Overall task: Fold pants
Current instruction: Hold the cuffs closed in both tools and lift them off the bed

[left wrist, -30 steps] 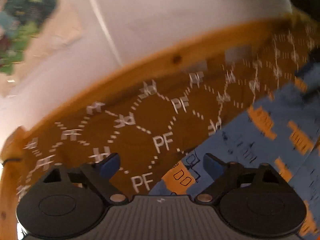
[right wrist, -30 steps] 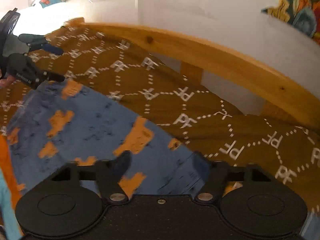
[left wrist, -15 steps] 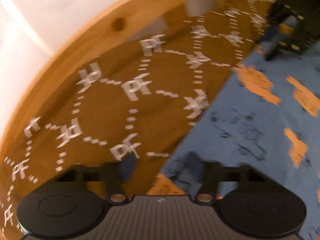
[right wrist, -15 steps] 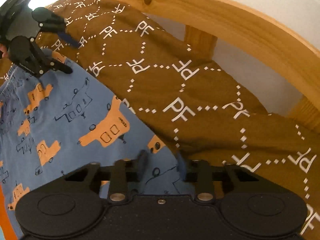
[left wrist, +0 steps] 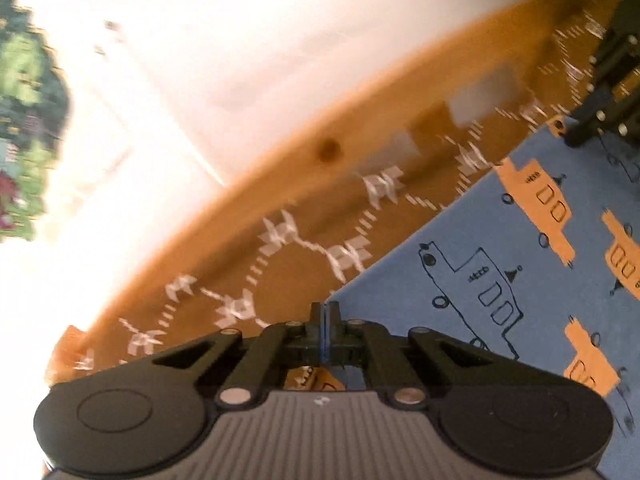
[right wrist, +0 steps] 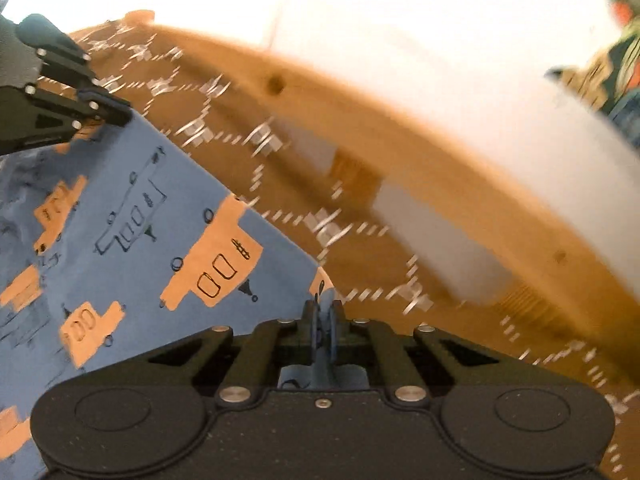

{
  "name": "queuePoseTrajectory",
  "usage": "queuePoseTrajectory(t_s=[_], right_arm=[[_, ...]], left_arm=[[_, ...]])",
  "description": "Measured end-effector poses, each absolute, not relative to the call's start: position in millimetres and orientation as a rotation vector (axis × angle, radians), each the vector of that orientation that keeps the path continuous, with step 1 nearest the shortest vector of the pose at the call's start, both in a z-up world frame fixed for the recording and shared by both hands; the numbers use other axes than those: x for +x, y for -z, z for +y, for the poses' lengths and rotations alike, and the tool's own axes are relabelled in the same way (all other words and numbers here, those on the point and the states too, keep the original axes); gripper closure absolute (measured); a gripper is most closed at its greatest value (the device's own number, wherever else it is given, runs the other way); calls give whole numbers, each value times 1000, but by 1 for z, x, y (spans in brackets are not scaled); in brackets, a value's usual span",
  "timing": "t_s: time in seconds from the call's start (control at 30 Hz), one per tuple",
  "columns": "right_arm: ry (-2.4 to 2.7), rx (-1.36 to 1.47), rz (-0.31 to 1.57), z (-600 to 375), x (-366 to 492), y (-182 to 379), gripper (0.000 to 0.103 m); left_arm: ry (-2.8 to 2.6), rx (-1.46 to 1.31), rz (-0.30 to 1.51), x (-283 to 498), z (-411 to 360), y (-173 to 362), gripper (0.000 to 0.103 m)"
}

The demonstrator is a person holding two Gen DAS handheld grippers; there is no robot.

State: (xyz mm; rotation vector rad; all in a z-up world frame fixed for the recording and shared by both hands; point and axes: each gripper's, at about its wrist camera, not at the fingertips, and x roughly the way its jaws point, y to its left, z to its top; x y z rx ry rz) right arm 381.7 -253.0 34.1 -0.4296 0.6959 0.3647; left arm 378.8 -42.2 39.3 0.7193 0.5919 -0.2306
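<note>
The left tool (left wrist: pixel 325 312) is pinched tight on a corner of the blue pants (left wrist: pixel 500 280), which fill the lower right of the left wrist view with their orange and outlined boat print. The right tool (right wrist: pixel 325 310) is likewise clamped on a corner of the pants (right wrist: pixel 132 240), spread across the lower left of its view. Behind the fabric lies a brown bedspread (left wrist: pixel 280 280) lettered "PF", bordered by a wooden bed rail (right wrist: pixel 400 152) and a white wall (left wrist: pixel 240 40).
</note>
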Motion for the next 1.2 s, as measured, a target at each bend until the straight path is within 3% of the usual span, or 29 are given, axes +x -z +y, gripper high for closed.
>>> queuePoseTrajectory(t_s=[0.17, 0.2, 0.27, 0.3, 0.37, 0.4, 0.47, 0.57, 0.6, 0.63, 0.7, 0.73, 0.77, 0.93, 0.97, 1.0, 1.03, 1.2], right_arm=[[-284, -449, 698, -239, 408, -18, 97], [-277, -463, 722, -236, 414, -11, 95], [-284, -465, 754, -234, 422, 1, 81], [-307, -448, 753, -237, 422, 1, 73], [-380, -381, 733, -247, 420, -6, 37], [-417, -341, 708, -254, 418, -11, 32], [-491, -287, 691, -263, 417, -17, 30], [-538, -298, 696, -260, 425, -18, 31], [-545, -318, 701, -256, 429, -17, 33], [-542, -343, 708, -249, 433, -15, 39], [-524, -401, 729, -236, 440, -13, 55], [-508, -432, 736, -229, 442, -11, 66], [-497, -453, 745, -223, 445, -11, 69], [-489, -444, 779, -212, 457, -10, 68], [-469, -441, 796, -211, 462, -8, 74], [-457, -440, 814, -210, 463, -7, 82], [-460, -435, 831, -210, 464, -6, 97], [-459, -396, 778, -217, 452, -16, 103]], left_arm=[[193, 713, 631, 409, -49, -21, 102], [208, 708, 656, 416, -48, -15, 97], [210, 675, 693, 424, -40, -6, 85], [239, 631, 708, 427, -32, -11, 74], [294, 556, 717, 430, -14, -26, 48], [335, 528, 711, 430, -3, -38, 34], [405, 522, 703, 428, 16, -54, 28], [493, 568, 750, 429, 32, -63, 29], [514, 574, 789, 431, 36, -63, 34], [516, 573, 823, 434, 39, -58, 47], [488, 570, 896, 439, 44, -49, 64], [473, 563, 916, 440, 46, -47, 64], [473, 553, 934, 441, 46, -43, 64], [512, 543, 974, 436, 45, -37, 60], [504, 556, 975, 437, 42, -36, 66], [498, 575, 977, 435, 38, -37, 96], [503, 586, 989, 433, 34, -38, 103], [467, 609, 913, 419, 35, -43, 103]])
